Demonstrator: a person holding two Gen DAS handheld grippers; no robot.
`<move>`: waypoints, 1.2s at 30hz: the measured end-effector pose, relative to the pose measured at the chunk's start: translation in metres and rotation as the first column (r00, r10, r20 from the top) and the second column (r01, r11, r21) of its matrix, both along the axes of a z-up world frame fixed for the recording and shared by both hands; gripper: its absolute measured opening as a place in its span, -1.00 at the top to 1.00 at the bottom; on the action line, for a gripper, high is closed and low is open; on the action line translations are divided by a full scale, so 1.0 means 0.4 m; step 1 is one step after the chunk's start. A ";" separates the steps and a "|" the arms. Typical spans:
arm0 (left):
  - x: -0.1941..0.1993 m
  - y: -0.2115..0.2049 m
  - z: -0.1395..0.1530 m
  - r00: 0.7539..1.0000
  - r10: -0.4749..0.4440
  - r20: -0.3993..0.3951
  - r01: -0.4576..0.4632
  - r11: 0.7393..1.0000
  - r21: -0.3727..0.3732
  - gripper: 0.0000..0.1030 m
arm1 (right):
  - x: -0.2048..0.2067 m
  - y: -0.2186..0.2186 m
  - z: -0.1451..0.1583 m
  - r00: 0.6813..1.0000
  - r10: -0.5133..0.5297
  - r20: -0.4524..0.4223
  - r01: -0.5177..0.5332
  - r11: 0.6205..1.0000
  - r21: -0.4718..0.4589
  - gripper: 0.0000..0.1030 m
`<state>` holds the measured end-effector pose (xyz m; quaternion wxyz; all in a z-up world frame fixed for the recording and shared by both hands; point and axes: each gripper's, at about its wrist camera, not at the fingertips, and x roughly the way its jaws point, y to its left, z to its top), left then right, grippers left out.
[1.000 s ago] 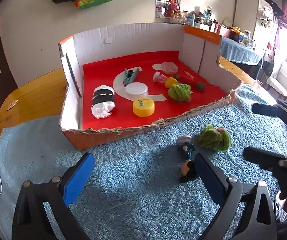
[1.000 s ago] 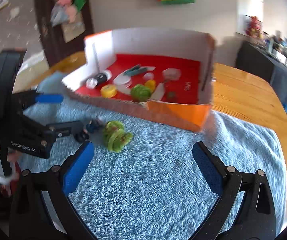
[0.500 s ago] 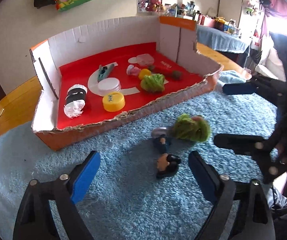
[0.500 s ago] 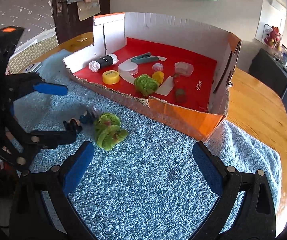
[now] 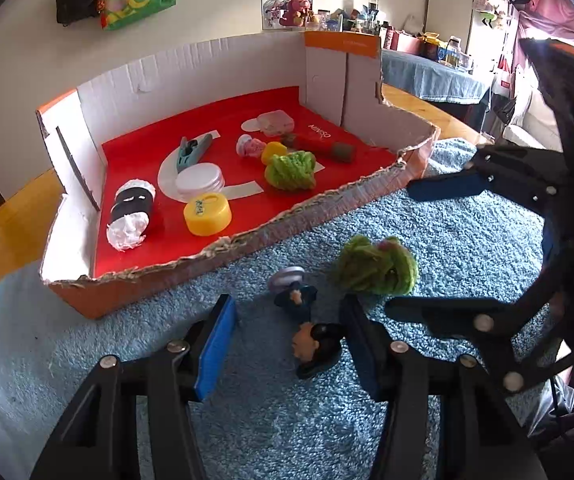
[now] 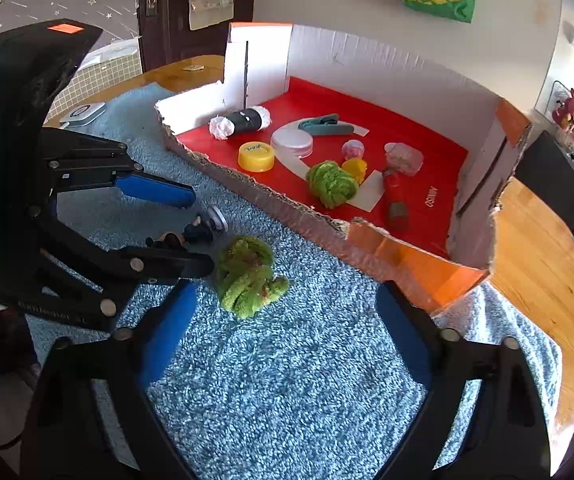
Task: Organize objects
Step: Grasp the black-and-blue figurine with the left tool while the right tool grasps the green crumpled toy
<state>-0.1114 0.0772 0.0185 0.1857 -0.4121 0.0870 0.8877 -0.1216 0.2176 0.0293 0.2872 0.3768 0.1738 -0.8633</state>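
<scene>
A small toy figure (image 5: 307, 320) with a dark body and a round grey base lies on the blue towel (image 5: 87, 360), between the fingers of my open left gripper (image 5: 287, 340). It also shows in the right wrist view (image 6: 195, 232). A green yarn ball (image 5: 375, 266) lies just right of it, also seen in the right wrist view (image 6: 247, 276). My right gripper (image 6: 283, 328) is open and empty, close behind the yarn ball. The red-floored cardboard box (image 5: 215, 256) holds several small objects.
In the box lie a yellow cap (image 5: 207, 214), a white lid (image 5: 199, 180), a black-and-white roll (image 5: 131, 214), a second green yarn ball (image 5: 291, 170) and a teal clip (image 5: 191, 150). The wooden table (image 6: 535, 240) extends beyond the towel.
My left gripper has moved forward and down so the toy figure now lies between its fingers. My right gripper has come closer to the green yarn ball.
</scene>
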 end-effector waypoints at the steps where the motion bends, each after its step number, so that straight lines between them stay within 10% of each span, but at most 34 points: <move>1: -0.001 -0.001 0.001 1.000 -0.001 0.004 0.001 1.000 0.008 0.01 | -0.004 -0.002 -0.003 1.000 -0.001 0.009 0.001 1.000 0.000 -0.51; 9: -0.005 -0.002 0.000 1.000 0.014 -0.006 -0.014 0.999 0.034 0.30 | -0.015 -0.026 -0.007 0.999 0.032 0.034 -0.031 0.999 -0.012 -0.23; 13: -0.002 -0.004 0.000 0.999 0.029 -0.014 -0.028 0.998 0.054 0.30 | -0.013 -0.046 -0.017 0.999 0.039 0.035 -0.040 0.999 0.011 0.39; 36: 0.072 -0.041 0.106 0.994 0.002 -0.106 0.010 0.994 0.113 0.30 | 0.067 -0.004 0.085 0.994 -0.104 -0.038 0.097 0.981 -0.167 0.39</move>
